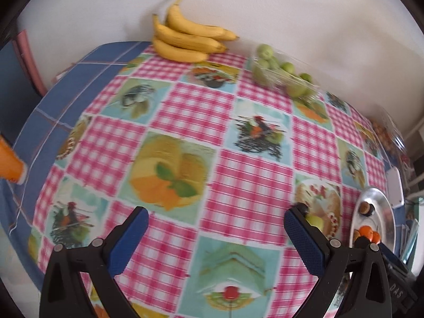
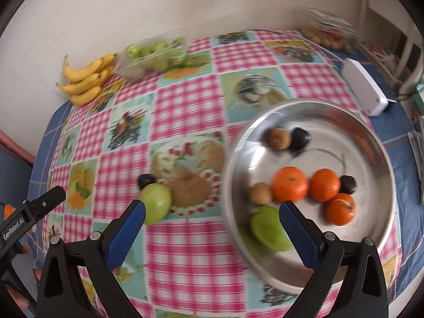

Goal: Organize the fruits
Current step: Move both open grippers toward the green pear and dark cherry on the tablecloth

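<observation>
Left wrist view: the left gripper (image 1: pixel 216 228) hangs spread wide and empty over the tablecloth (image 1: pixel 185 111), bananas (image 1: pixel 188 39) far off by the wall.

Right wrist view: the right gripper (image 2: pixel 212 220), also spread and empty, hovers between a loose green apple (image 2: pixel 156 202) and the metal plate (image 2: pixel 312 273); collecting appears underway, so next it likely must close on that apple

Soft, even daylight; both views are motion-blurred. Fisheye bends the bench (image 1: pixel 185 122) edges, with dark corner vignetting. White glare streaks the steel plate's (image 2: pixel 376 137) rim; shadows are faint.
</observation>
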